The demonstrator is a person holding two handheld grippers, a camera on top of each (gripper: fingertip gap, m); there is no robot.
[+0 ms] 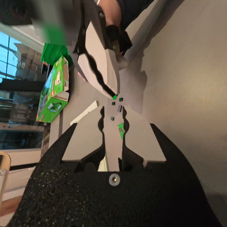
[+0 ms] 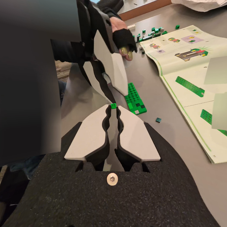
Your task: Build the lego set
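Two grippers [image 2: 113,106], one green baseplate [image 2: 135,99], one booklet [image 2: 184,73], one box [image 1: 54,90].

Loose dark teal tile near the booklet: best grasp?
Dark teal tile lies flat and alone on the grey table, between the green plate and the booklet. Probably come from above, pinching two opposite side edges; its top looks smooth and low.

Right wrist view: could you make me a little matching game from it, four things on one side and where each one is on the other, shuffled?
Things:
1. small bright green piece
2. long green plate
3. instruction booklet
4. dark tile

Places:
A. lying alone on the grey table, between plate and booklet
B. open, at the right
C. pinched in the tips of the right claw
D. flat on the table, just beyond the claw tips

Pairs: 1-C, 2-D, 3-B, 4-A.
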